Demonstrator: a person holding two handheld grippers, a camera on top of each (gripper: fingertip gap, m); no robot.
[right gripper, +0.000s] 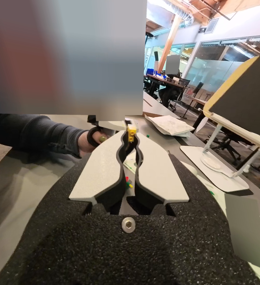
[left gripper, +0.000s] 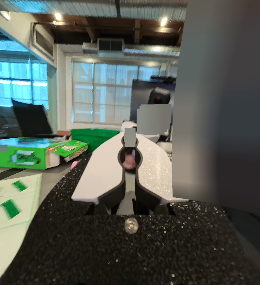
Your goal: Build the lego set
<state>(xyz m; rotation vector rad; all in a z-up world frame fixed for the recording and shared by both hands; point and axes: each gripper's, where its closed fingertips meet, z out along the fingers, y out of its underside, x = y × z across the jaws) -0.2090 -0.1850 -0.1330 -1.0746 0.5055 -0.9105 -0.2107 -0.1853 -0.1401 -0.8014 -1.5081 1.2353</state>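
Right hand-held gripper point(right gripper: 130, 135) raised above the desk point(right gripper: 33, 177), white fingers point(right gripper: 104, 166) squeezed on a small yellow brick point(right gripper: 131, 134). Brick pinched at the very tips, standing upright, two round studs facing the camera. Just behind it, the tips of the other hand-held gripper, reaching in from the left and touching or almost touching the brick; too close to tell which. Beside that, a person's hand point(right gripper: 87, 143) in a dark sleeve point(right gripper: 33, 131), thumb through a black loop.

Down on the desk, seen through the gap between the right fingers: a few loose little pieces point(right gripper: 128, 182), red, green and yellow. Farther back, a crumpled white bag point(right gripper: 169, 125). To the right, a white lamp base point(right gripper: 211, 168).

Left hand-held gripper point(left gripper: 130, 138) also lifted, fingers point(left gripper: 104, 166) nearly together with only a thin gap. Tips hidden by a grey patch, so cannot tell if anything is held there. Something pink and blurry showing through the round hole lower down.

On the left of that view, an open green box point(left gripper: 33, 152) lying on the desk, with a tiny pink piece point(left gripper: 74, 164) near it. In front, white paper pages point(left gripper: 10, 205) with green pictures. Behind, a stack of green flat boards point(left gripper: 94, 135).
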